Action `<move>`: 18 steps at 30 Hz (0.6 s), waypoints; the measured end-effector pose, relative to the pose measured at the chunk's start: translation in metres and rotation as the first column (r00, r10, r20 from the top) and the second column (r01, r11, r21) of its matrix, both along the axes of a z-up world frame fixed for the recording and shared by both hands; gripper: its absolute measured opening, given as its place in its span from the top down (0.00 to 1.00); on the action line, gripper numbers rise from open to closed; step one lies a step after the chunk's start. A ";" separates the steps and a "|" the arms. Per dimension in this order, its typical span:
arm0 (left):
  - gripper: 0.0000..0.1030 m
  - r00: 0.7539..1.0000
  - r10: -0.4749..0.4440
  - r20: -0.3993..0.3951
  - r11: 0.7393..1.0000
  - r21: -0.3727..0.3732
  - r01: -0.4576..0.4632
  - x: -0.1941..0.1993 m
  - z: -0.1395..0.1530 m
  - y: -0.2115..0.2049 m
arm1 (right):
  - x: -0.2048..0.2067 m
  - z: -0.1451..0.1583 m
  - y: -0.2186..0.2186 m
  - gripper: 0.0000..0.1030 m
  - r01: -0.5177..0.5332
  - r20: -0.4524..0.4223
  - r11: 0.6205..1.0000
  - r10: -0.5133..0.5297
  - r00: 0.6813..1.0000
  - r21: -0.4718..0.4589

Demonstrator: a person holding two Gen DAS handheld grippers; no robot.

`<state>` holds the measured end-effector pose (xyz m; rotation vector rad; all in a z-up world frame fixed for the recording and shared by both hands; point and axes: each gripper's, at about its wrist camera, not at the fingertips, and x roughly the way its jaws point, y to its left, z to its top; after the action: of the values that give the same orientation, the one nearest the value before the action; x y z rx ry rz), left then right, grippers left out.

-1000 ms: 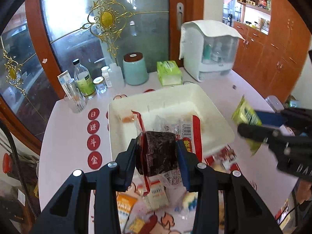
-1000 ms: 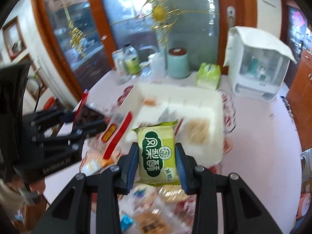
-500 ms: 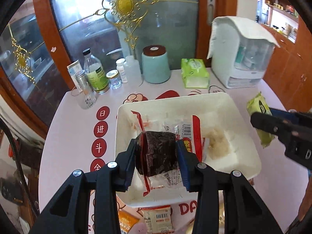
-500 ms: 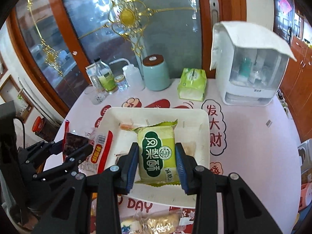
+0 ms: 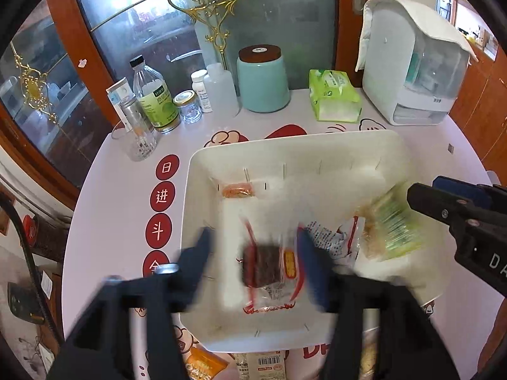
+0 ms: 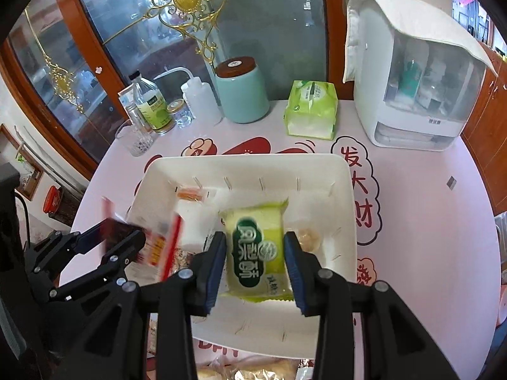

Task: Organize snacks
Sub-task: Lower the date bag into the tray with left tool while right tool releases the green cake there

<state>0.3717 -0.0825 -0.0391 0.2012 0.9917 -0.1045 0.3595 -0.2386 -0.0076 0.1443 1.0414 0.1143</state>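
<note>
A white tray (image 5: 202,171) sits mid-table; it also shows in the right wrist view (image 6: 345,190). My left gripper (image 5: 256,259) is open over the tray, its fingers motion-blurred. The dark snack in a clear red-edged wrapper (image 5: 263,264) has left the fingers and is over the tray floor. My right gripper (image 6: 255,267) is open over the tray. The green snack packet (image 6: 258,247) sits loose between its fingers, blurred, and shows in the left wrist view (image 5: 396,231). The tray holds an orange snack (image 5: 236,190) and other wrappers.
At the table's back stand a teal jar (image 5: 263,79), a green tissue pack (image 5: 334,98), a white dispenser box (image 5: 412,60), and bottles and a glass (image 5: 152,101). More snack packets (image 5: 202,364) lie near the table's front edge.
Both grippers moved forward over the tray and opened. The dark snack dropped from the left gripper and the green packet came loose from the right.
</note>
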 end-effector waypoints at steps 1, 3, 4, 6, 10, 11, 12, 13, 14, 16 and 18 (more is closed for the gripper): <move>0.15 1.000 0.000 0.007 1.000 0.008 0.000 0.000 0.000 0.000 | 0.001 -0.001 0.000 0.63 0.002 -0.001 1.000 -0.002 1.000 0.005; 0.11 1.000 -0.002 0.018 1.000 0.026 0.002 -0.002 -0.001 -0.001 | 0.001 -0.002 0.000 0.61 0.007 -0.003 1.000 -0.007 1.000 0.010; 0.11 1.000 -0.006 0.012 1.000 0.029 0.006 -0.002 -0.002 -0.001 | 0.000 -0.002 0.000 0.59 0.010 -0.003 1.000 -0.010 1.000 0.007; 0.11 1.000 -0.010 -0.008 1.000 0.017 0.010 -0.003 -0.005 -0.001 | -0.001 -0.003 0.000 0.57 0.015 -0.002 1.000 -0.015 1.000 0.005; 0.11 1.000 -0.007 -0.027 1.000 0.008 0.007 -0.007 -0.009 0.001 | -0.005 -0.002 0.000 0.56 0.016 -0.002 1.000 -0.016 1.000 0.008; 0.11 1.000 -0.008 -0.028 1.000 0.007 0.008 -0.008 -0.009 0.001 | -0.007 -0.002 0.000 0.56 0.018 -0.003 1.000 -0.018 1.000 0.004; 0.11 0.999 -0.010 -0.030 1.000 0.007 0.011 -0.009 -0.009 0.001 | -0.008 -0.002 0.000 0.56 0.019 -0.004 1.000 -0.019 1.000 0.003; 0.11 0.999 -0.014 -0.030 1.000 0.007 0.014 -0.011 -0.009 0.001 | -0.009 -0.003 0.000 0.56 0.020 -0.006 1.000 -0.020 1.000 0.005; 0.11 0.999 -0.017 -0.029 1.000 0.008 0.017 -0.013 -0.009 0.001 | -0.011 -0.003 -0.001 0.56 0.022 -0.010 1.000 -0.021 1.000 0.008; 0.11 0.999 -0.020 -0.026 1.000 0.007 0.021 -0.018 -0.008 0.000 | -0.014 -0.003 -0.001 0.56 0.024 -0.014 1.000 -0.024 1.000 0.010; 0.11 0.999 -0.021 -0.027 1.000 0.003 0.021 -0.022 -0.006 0.001 | -0.018 -0.003 -0.001 0.56 0.025 -0.017 1.000 -0.025 1.000 0.011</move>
<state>0.3502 -0.0813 -0.0452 0.2137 1.0170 -0.1249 0.3417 -0.2396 -0.0106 0.1684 1.0558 0.0966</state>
